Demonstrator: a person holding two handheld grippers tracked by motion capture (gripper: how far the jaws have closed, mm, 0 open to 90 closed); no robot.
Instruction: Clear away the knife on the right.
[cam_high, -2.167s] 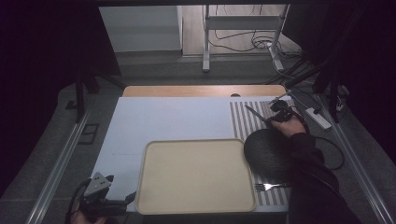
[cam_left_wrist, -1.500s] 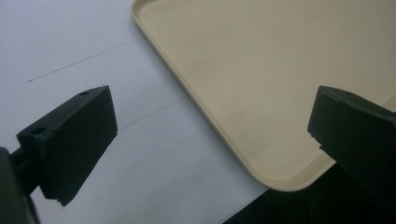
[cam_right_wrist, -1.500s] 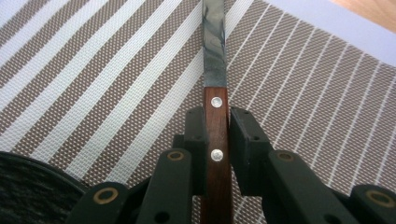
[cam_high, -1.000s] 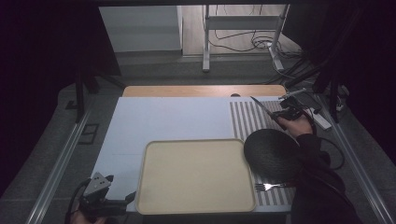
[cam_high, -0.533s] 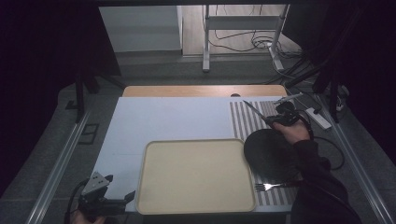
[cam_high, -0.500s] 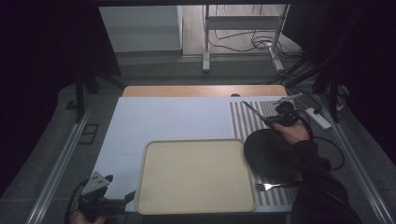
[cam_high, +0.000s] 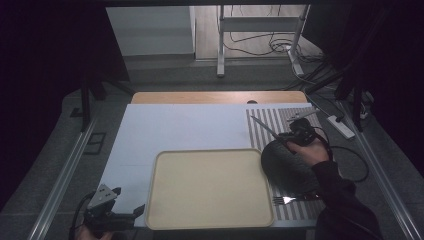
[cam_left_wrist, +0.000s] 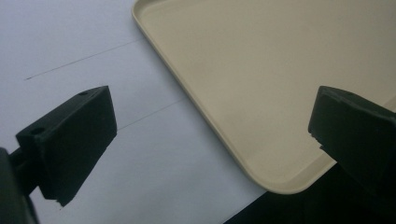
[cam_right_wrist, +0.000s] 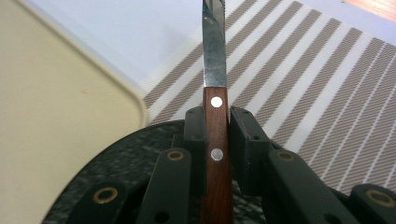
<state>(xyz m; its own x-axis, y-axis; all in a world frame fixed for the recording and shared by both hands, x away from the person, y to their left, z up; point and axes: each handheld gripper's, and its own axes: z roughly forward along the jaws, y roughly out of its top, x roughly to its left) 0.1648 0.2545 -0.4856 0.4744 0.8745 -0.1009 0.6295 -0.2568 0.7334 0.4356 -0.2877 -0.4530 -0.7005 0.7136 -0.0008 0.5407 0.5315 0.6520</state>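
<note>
My right tongs are clamped tight on a knife: both pads squeeze the brown wooden handle w/ its two rivets, and the blade runs straight up to the top edge of the right gripper view. In the high view the right tongs sit at right of centre, and the knife juts toward the upper left over the striped mat. Just below it lies the dark round plate, w/ a fork near the lower right of the frame.

My left tongs are wide open, nothing between the pads; they hover over the near left corner of the beige tray and the white sheet. In the high view the left tongs sit lower left, beside the tray.
</note>
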